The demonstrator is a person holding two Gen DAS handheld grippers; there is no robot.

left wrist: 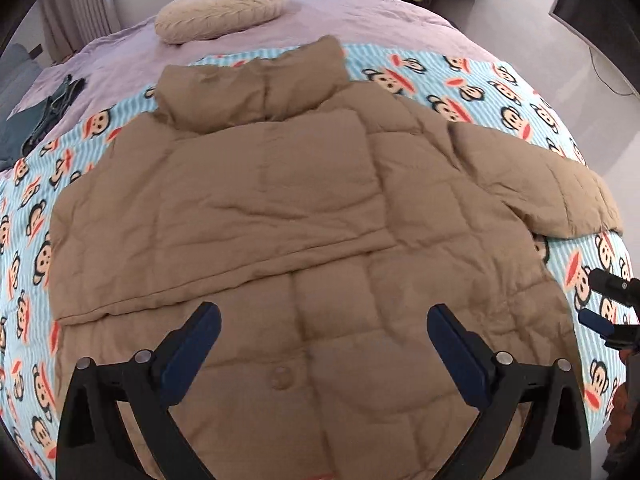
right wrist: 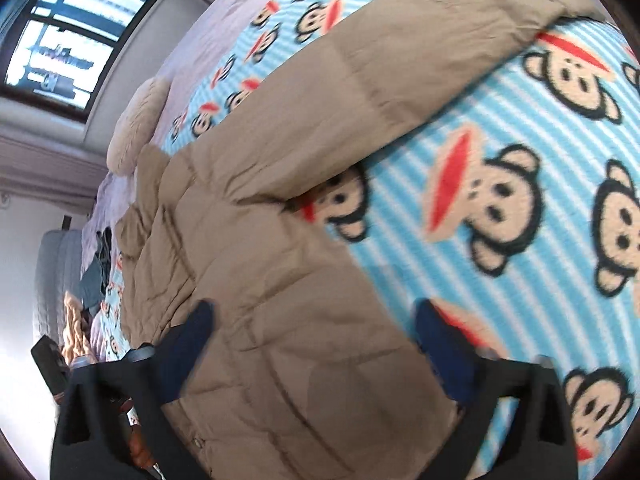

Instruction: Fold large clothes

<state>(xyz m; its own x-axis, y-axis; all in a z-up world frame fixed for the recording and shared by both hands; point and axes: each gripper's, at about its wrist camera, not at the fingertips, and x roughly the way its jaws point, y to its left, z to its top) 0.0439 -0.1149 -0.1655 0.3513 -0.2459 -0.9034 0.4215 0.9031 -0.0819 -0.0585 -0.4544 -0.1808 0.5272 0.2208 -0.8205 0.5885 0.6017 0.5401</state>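
Left gripper: the left gripper (left wrist: 323,322) hangs over the lower body of the jacket, jaws spread wide, nothing between the pads.
Right gripper: the right gripper (right wrist: 314,320) is spread just as wide and empty, one finger over tan fabric, the other over the blanket, straddling the jacket's side edge; this view is blurred.
Jacket: the tan puffer jacket (left wrist: 280,208) lies flat on the monkey-print blanket (left wrist: 472,88), collar toward the pillow (left wrist: 220,12).
Fold so far: one sleeve looks already laid across the chest, its edge running diagonally; the other sleeve (left wrist: 560,196) is out to the side, cuff near the blanket's edge.
Handling: quilted and puffy, so likely light, soft and springy; folds will probably want to pop open.
Surface: the shell looks smooth, perhaps slippery; a shallow pinch may slide off.
Where to grip: probably the cuff and the shoulder seam of the outstretched sleeve, taking a thick bite of padding.
Risk: air in the padding could lift the folded sleeve while the other is brought over.
Surroundings: dark clothes (left wrist: 52,112) lie on the lilac sheet (left wrist: 360,20), well apart.
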